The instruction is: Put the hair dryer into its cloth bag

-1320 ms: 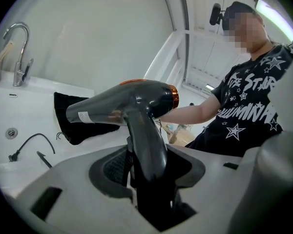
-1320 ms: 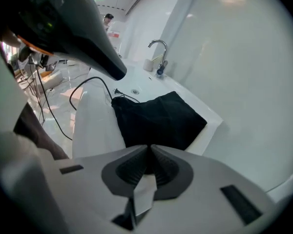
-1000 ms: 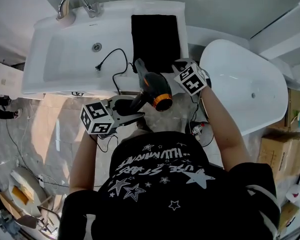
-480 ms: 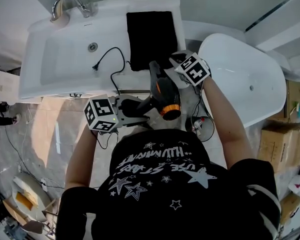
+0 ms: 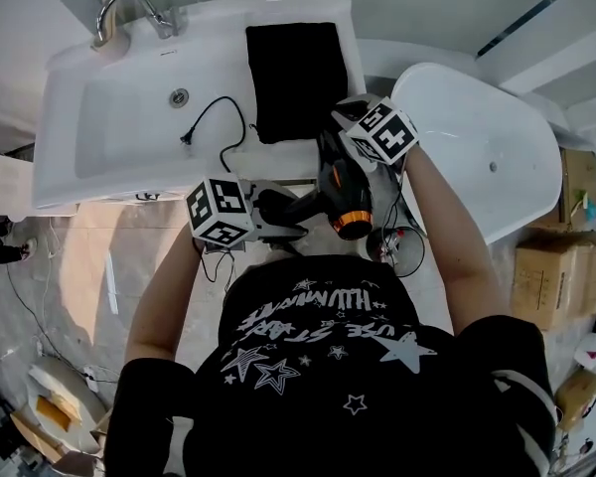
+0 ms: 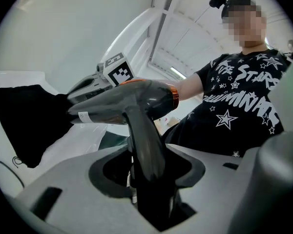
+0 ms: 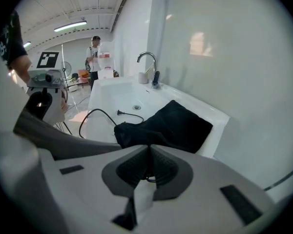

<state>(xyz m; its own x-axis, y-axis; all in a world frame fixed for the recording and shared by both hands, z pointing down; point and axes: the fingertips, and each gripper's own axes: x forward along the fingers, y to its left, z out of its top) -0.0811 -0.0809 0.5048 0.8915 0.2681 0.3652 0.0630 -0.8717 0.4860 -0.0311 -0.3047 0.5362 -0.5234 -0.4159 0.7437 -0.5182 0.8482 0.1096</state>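
The black hair dryer [image 5: 344, 189] with its orange ring hangs in front of the sink counter. My left gripper [image 5: 296, 210] is shut on its handle [image 6: 142, 145]. The body [image 6: 122, 100] lies across the left gripper view, nozzle toward the black cloth bag [image 6: 29, 121]. The bag [image 5: 296, 76] lies flat on the counter right of the basin, its near edge bunched up [image 7: 124, 130]. My right gripper [image 5: 336, 132] is at that edge, jaws shut [image 7: 149, 167] with a thin dark bit of the bag between them. The dryer's cord [image 5: 214, 117] trails into the basin.
The white sink [image 5: 109, 137] with its tap [image 5: 129, 13] fills the upper left; a white bathtub [image 5: 487, 157] stands at the right. Cardboard boxes [image 5: 551, 276] sit beyond the tub. A person [image 7: 94, 52] stands far off across the room.
The left gripper has carried the dryer to the right and toward the counter and swung it, so its nozzle now points at the bag beneath the right gripper. The right gripper has stayed put.
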